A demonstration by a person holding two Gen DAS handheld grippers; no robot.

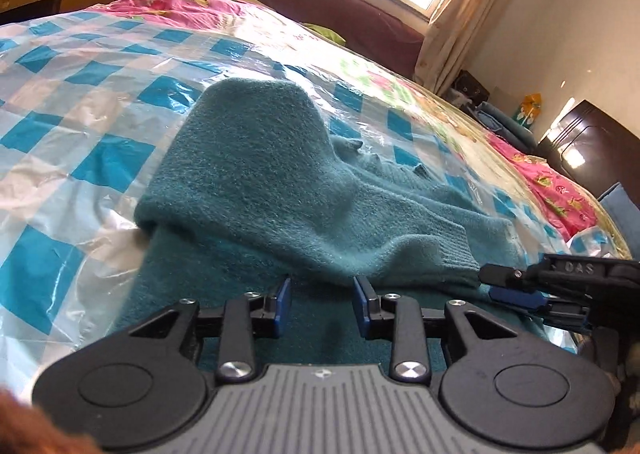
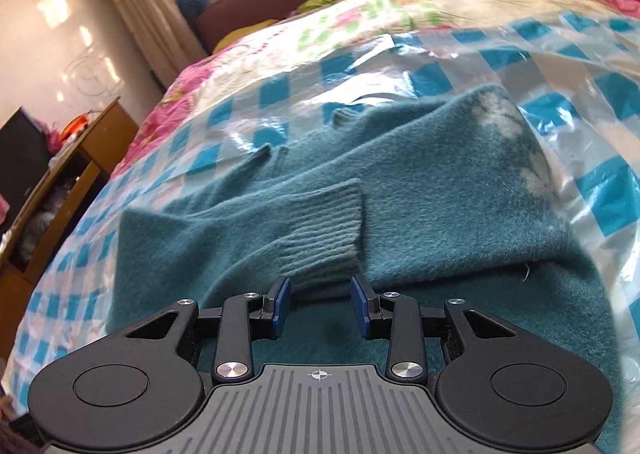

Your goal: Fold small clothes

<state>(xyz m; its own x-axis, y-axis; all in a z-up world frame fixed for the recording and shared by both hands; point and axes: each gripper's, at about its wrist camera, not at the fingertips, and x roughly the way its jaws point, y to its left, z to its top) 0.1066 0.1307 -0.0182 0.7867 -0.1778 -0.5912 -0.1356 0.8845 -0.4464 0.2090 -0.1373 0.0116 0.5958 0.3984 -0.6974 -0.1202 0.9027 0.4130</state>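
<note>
**The sleeve could slip back open**

A small teal sweater (image 1: 256, 173) lies on a bed, on top of a shiny plastic sheet (image 1: 80, 101) with blue squares; both sleeves look folded in across the body, and one sleeve cuff (image 2: 320, 230) sits on top, near the middle.

The left gripper (image 1: 322, 304) is low over the near edge of the sweater; its two blue fingers stand apart and nothing is between them. The right gripper (image 2: 320, 302) is spread apart too, holding nothing, with its tips just beside the cuff.

What could go wrong, I think: the plastic sheet looks slippery, so the whole sweater may slide when a gripper pushes or pulls it; the wool is thick and puffy, so a finger may grab only the top layer, or both layers when just one is wanted; the sleeve may flop open again if the cuff gets bumped; the two grippers are close to each other and could knock together.

For things that hold stuff: a wooden shelf (image 2: 80, 157) by the wall has things piled in it, too blurry to name; no basket or box is near the sweater.
</note>
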